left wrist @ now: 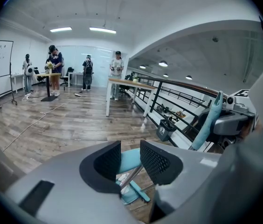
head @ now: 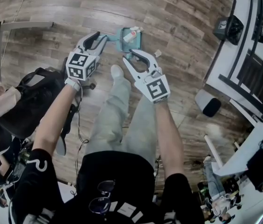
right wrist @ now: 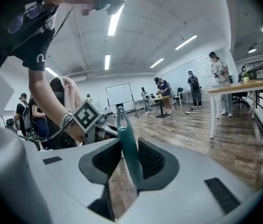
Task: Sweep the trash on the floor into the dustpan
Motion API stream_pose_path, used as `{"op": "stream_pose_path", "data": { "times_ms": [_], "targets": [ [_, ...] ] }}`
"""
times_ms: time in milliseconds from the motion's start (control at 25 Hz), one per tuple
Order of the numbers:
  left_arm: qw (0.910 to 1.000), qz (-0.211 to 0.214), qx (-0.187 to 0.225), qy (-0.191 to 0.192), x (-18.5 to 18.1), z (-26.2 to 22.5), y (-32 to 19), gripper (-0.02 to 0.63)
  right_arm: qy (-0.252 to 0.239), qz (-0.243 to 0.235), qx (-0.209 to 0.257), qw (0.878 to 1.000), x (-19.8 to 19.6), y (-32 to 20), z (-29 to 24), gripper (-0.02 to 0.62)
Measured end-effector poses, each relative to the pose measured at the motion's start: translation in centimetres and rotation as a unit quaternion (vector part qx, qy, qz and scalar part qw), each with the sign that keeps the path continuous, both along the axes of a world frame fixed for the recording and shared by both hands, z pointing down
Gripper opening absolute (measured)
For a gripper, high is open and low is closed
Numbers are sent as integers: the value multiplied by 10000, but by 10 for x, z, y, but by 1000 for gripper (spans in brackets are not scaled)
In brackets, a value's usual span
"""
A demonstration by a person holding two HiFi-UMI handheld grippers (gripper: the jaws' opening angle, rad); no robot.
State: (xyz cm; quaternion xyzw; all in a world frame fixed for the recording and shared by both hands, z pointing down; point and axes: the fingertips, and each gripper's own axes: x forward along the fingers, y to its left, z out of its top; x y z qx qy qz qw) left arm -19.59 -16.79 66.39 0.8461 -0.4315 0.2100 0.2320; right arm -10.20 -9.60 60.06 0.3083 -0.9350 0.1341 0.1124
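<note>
1. Left claw [left wrist: 130,149]: pressed onto a pale-blue handle [left wrist: 128,159]. A metal rod runs down from it toward the floor [head: 178,27]. The grip is high on the handle, likely so the person can work standing.
2. Right claw [right wrist: 129,157]: pinching a teal handle [right wrist: 124,139], with the loop end poking up past the jaws. It is held near upright, I judge to steer the lower end by wrist.
3. Dustpan [head: 121,43]: sits on the floor just ahead of both claws, between them.
4. Trash [head: 131,33]: white scraps lie inside the pan, on the side far from the claws.
5. Cannot tell which handle drives the brush and which the pan. The lower ends crowd together below the left claw.
6. Shoe [head: 116,71]: just behind the claws, clear of the pan.
7. Judgement: the sweep is near done. Tilting the pan could spill the scraps.
</note>
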Motion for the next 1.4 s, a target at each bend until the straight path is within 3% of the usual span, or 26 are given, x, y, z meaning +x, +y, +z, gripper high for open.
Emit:
{"op": "stream_pose_path", "data": {
  "times_ms": [240,720,1400],
  "targets": [
    [10000,-7,-7,-88,-2,1,1,127,66,247,98,9996,23,0,-5,89],
    [9993,24,-64,-370,-4,5,-2,127,262,1097,117,9935,125,2,-18,85],
    [9985,95,-17,-532,-6,5,-6,127,1194,2135,94,9696,248,23,-9,84]
  ]
}}
